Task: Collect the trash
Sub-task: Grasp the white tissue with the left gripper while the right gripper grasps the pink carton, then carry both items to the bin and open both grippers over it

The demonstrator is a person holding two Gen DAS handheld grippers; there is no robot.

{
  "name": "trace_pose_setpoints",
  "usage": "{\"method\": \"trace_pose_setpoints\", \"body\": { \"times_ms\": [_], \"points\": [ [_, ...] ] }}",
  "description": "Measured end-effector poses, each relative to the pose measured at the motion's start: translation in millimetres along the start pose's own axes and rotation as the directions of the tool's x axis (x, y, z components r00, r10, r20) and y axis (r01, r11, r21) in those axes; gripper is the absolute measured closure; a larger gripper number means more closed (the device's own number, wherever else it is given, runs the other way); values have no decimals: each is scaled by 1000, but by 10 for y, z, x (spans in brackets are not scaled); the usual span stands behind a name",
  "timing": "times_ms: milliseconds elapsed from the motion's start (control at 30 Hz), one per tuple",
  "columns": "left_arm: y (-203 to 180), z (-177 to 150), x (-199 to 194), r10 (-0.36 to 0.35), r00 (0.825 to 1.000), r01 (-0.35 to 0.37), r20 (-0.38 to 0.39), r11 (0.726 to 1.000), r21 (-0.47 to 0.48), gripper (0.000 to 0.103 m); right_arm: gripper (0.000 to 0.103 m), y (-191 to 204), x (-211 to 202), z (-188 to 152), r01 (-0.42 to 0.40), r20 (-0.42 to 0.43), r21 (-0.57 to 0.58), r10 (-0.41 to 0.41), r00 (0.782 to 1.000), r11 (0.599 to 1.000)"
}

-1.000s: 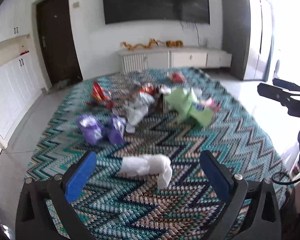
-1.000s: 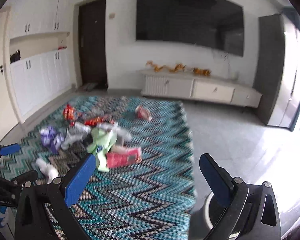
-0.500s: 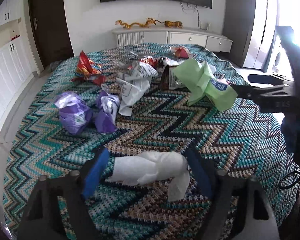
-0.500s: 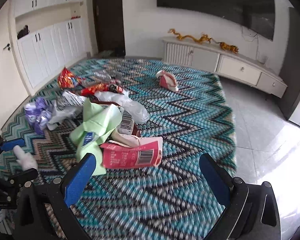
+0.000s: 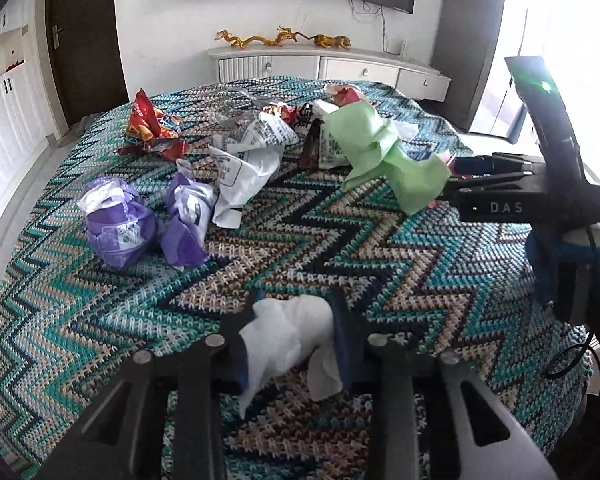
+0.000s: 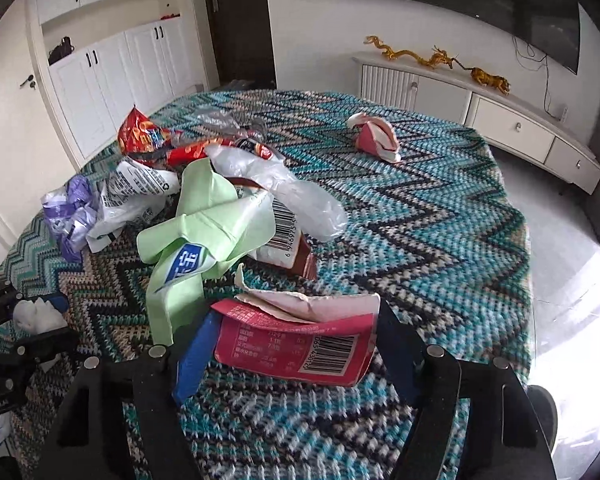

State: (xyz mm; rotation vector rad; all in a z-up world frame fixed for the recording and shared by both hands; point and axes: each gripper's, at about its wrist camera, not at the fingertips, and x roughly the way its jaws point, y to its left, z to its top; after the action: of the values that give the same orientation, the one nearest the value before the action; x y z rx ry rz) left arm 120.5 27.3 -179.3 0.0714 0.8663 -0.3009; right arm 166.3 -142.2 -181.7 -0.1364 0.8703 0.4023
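Left claw: your left claw point(image 5: 293, 336) is squeezed tight on the white tissue wad point(image 5: 289, 334); its blue pads press both sides of it
White tissue wad: it sits right between the two pads, low on the zigzag rug point(image 5: 340, 248), with a loose flap hanging down at the front
Right claw: your right claw point(image 6: 295, 346) is closing in; the pink packet point(image 6: 295, 346) lies between its fingers point(image 6: 193, 354), and you cannot tell yet if the pads press on it
Pink packet: it lies flat on the rug, torn open along the top, touching the green wrapper point(image 6: 195, 232) on its left
Writing: the pink packet has a barcode and small print too tiny to read; the side of your right claw says "DAS"; the green wrapper has a blue label you cannot read
Other trash: purple wrappers point(image 5: 119, 220) and a red snack bag point(image 5: 149, 128) lie farther back on the rug
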Motion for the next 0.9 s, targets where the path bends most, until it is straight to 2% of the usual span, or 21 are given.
{"method": "trace_pose_setpoints", "body": {
  "times_ms": [267,533,733,900],
  "points": [
    [-72,20,-294,-53,997,54,64,999,-9,75,31,-23,-343,-155,45,29,-29,-44,999,999],
    [-376,301,-568,-160,976,158,146,987,26,75,31,-85,-882,-242,52,132,-11,-50,990,999],
    [-881,650,-514,-242,960,225,140,967,123,75,31,-528,-1365,-366,91,210,106,-112,971,990],
    [-1551,1000,-242,-326,941,301,89,929,215,75,31,-1198,-1663,-671,175,207,242,-227,952,954]
  ]
}}
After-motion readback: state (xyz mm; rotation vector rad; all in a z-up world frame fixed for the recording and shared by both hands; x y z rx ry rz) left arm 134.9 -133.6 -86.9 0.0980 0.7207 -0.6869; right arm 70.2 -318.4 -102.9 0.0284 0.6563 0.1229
